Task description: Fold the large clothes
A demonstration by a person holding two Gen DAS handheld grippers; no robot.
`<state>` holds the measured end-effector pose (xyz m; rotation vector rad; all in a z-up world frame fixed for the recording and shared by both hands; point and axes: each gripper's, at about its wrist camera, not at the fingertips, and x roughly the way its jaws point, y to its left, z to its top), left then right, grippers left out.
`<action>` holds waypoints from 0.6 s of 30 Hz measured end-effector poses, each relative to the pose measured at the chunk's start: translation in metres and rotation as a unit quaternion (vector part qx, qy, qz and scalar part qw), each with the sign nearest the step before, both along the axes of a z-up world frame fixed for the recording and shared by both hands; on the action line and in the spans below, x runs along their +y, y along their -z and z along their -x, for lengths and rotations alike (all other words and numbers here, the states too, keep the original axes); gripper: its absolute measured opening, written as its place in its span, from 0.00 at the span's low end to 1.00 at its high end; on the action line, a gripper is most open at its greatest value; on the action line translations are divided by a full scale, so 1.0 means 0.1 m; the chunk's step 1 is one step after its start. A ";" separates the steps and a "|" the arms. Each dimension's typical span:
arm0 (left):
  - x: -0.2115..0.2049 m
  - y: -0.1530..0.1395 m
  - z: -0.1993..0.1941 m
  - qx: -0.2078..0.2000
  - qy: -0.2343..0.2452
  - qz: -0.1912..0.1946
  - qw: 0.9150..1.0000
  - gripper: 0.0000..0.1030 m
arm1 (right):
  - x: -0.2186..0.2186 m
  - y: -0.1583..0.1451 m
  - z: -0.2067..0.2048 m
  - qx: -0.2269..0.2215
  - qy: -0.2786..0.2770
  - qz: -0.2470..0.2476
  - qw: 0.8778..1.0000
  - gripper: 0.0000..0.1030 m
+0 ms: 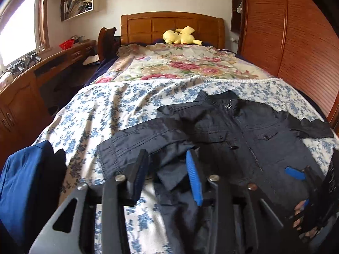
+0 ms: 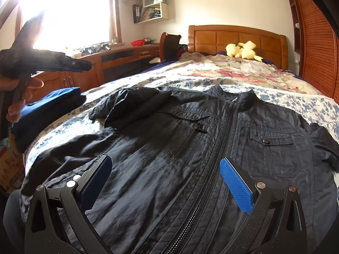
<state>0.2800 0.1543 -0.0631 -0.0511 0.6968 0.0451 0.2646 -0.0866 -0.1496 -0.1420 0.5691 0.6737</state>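
Observation:
A dark navy zip jacket (image 2: 190, 148) lies face up on the bed, zipped, collar toward the headboard; it also shows in the left wrist view (image 1: 243, 135). Its left sleeve (image 1: 135, 141) is folded across the blue-flowered sheet. My left gripper (image 1: 167, 158) is open and empty, hovering over that sleeve's cuff. It also shows in the right wrist view (image 2: 70, 63), raised at the left. My right gripper (image 2: 167, 167) is open and empty, low over the jacket's lower front, straddling the zip. It shows in the left wrist view (image 1: 296, 172) at the right.
A folded blue garment (image 1: 27, 182) lies at the bed's left edge. A flowered quilt (image 1: 180, 63) and a yellow plush toy (image 1: 180, 36) lie toward the wooden headboard. A wooden desk (image 1: 53, 61) runs along the left; a slatted wardrobe (image 1: 296, 42) stands at the right.

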 end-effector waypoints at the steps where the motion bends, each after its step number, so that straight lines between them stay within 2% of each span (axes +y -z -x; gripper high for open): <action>1: 0.05 0.05 -0.01 0.006 -0.005 0.002 1.000 0.37 | 0.00 0.00 0.00 -0.001 0.000 0.001 1.000 1.00; 8: 0.50 0.52 -0.22 0.050 -0.046 0.032 0.997 0.39 | 0.03 0.03 0.00 -0.004 -0.002 0.010 1.000 1.00; 18: 0.99 1.16 -0.53 0.107 -0.093 0.043 0.989 0.40 | 0.06 0.08 -0.04 0.011 -0.009 0.013 1.000 1.00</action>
